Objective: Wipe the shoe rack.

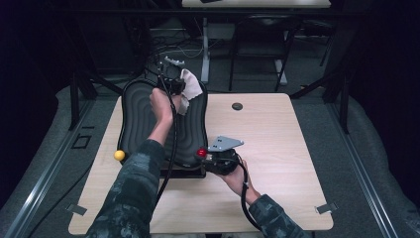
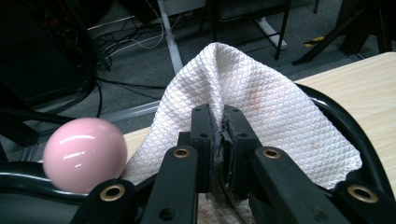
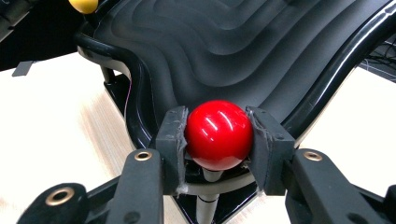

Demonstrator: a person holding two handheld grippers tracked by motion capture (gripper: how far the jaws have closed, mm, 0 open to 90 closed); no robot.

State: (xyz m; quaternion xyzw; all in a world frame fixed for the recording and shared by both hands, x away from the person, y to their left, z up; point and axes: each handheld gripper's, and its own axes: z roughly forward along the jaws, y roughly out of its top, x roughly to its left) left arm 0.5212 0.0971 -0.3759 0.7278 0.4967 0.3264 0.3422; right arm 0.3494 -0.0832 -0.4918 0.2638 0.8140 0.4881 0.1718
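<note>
White quilted cloth (image 2: 243,107) is pinched in my left gripper (image 2: 219,135), jaws closed on a fold, at the far rim of the black ribbed tray (image 1: 141,124). A pink ball knob (image 2: 85,154) sits just beside it on that rim. My right gripper (image 3: 219,140) clamps the red ball knob (image 3: 218,134) at the tray's near right corner, pads touching both sides. Yellow ball knob (image 1: 119,155) at the near left corner. Tray rests on the wooden table (image 1: 277,148).
</note>
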